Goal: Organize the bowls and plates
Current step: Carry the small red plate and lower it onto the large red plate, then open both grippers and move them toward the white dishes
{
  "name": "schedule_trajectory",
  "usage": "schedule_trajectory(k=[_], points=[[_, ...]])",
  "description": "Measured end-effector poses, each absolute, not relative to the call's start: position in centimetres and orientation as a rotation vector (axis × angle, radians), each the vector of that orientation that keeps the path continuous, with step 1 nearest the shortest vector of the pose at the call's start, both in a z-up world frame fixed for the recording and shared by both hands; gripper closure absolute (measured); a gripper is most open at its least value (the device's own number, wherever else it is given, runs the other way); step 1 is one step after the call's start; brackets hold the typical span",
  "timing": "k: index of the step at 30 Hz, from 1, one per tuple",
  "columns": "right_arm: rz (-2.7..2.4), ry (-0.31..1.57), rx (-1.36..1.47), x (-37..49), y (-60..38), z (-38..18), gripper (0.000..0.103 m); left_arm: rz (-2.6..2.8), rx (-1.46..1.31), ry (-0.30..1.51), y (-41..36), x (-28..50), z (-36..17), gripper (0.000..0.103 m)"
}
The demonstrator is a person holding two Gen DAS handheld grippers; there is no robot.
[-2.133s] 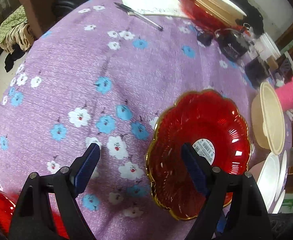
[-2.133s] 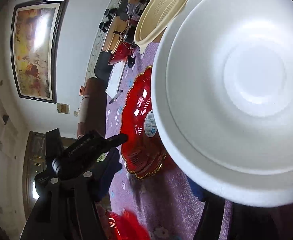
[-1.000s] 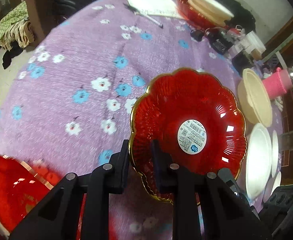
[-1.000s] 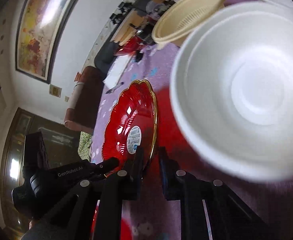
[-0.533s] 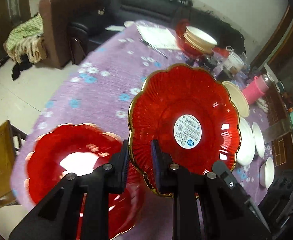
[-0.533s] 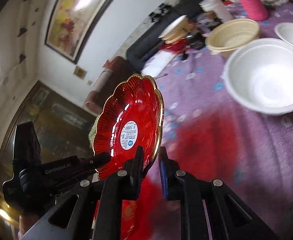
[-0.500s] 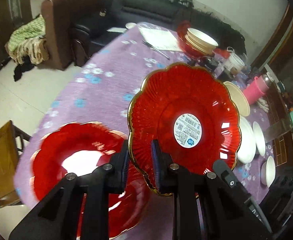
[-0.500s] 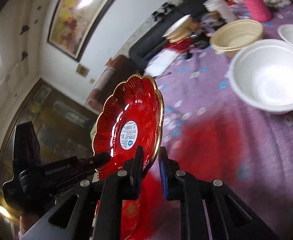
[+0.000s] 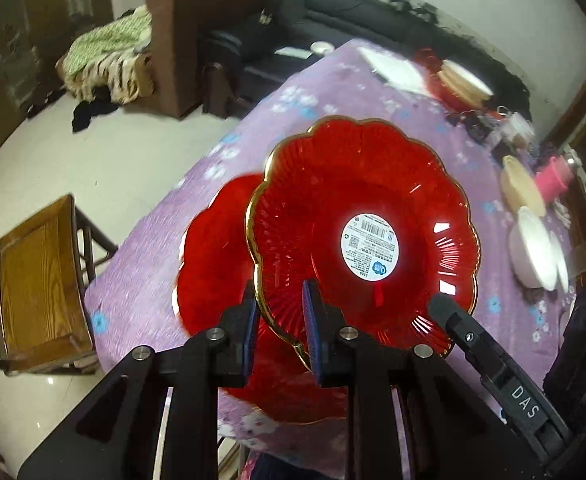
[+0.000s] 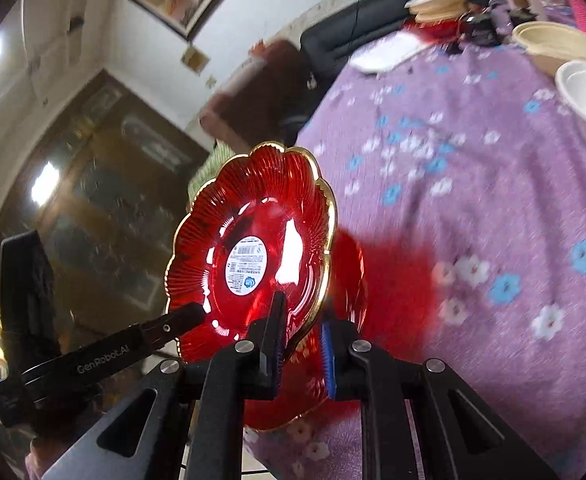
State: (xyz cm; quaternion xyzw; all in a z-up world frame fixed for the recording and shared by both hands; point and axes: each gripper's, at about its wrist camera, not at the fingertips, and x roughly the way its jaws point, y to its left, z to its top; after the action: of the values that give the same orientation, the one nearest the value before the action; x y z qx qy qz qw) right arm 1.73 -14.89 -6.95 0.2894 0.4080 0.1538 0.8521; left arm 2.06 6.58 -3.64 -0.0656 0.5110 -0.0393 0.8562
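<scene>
A red scalloped plate with a gold rim and a white sticker (image 9: 367, 240) hangs tilted above the table, held by both grippers. My left gripper (image 9: 279, 304) is shut on its near rim. My right gripper (image 10: 301, 336) is shut on the rim at another spot. One of the right gripper's fingers (image 9: 453, 320) shows at the plate's lower right edge in the left wrist view. A second red plate (image 9: 213, 264) lies on the purple flowered tablecloth (image 9: 333, 96) right under the held plate (image 10: 253, 240), near the table's corner.
A wooden chair (image 9: 33, 280) stands beside the table corner. Further along the table are a cream bowl (image 9: 521, 188), white bowls (image 9: 533, 252), a pink cup (image 9: 553, 176), a stack of red and cream dishes (image 9: 461, 80) and a sheet of paper (image 9: 393, 68). Sofas stand beyond.
The left gripper, open two seconds ago, shut on the red plate. Both grippers lifted it off the cloth and carried it over the second red plate at the table corner.
</scene>
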Motion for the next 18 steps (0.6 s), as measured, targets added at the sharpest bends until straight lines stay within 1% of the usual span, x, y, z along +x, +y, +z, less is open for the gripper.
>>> schedule_trajectory(k=[8, 10, 11, 12, 14, 16, 18], points=[[0.333, 0.947, 0.538, 2.3, -11.9, -9.0, 0.088, -0.03, -0.15, 1.09, 8.5, 1.7, -5.8, 0.084], [0.324, 0.943, 0.523, 2.5, -11.8, -9.2, 0.088, -0.003, -0.129, 1.067, 8.7, 1.4, -5.8, 0.084], [0.317, 0.933, 0.507, 2.4, -11.6, -9.0, 0.084, 0.012, -0.115, 1.054, 8.8, 1.3, -5.7, 0.084], [0.292, 0.915, 0.484, 2.2, -11.5, -8.7, 0.083, 0.019, -0.108, 1.039, 8.9, 1.2, -5.6, 0.084], [0.298, 0.92, 0.475, 2.3, -11.5, -8.8, 0.082, 0.017, -0.122, 1.031, 9.1, 1.1, -5.6, 0.084], [0.288, 0.923, 0.464, 2.4, -11.5, -8.7, 0.084, 0.023, -0.131, 1.019, 9.2, 0.8, -5.5, 0.084], [0.277, 0.91, 0.401, 2.4, -11.3, -8.4, 0.082, 0.04, -0.124, 0.995, 9.3, 0.4, -5.2, 0.084]])
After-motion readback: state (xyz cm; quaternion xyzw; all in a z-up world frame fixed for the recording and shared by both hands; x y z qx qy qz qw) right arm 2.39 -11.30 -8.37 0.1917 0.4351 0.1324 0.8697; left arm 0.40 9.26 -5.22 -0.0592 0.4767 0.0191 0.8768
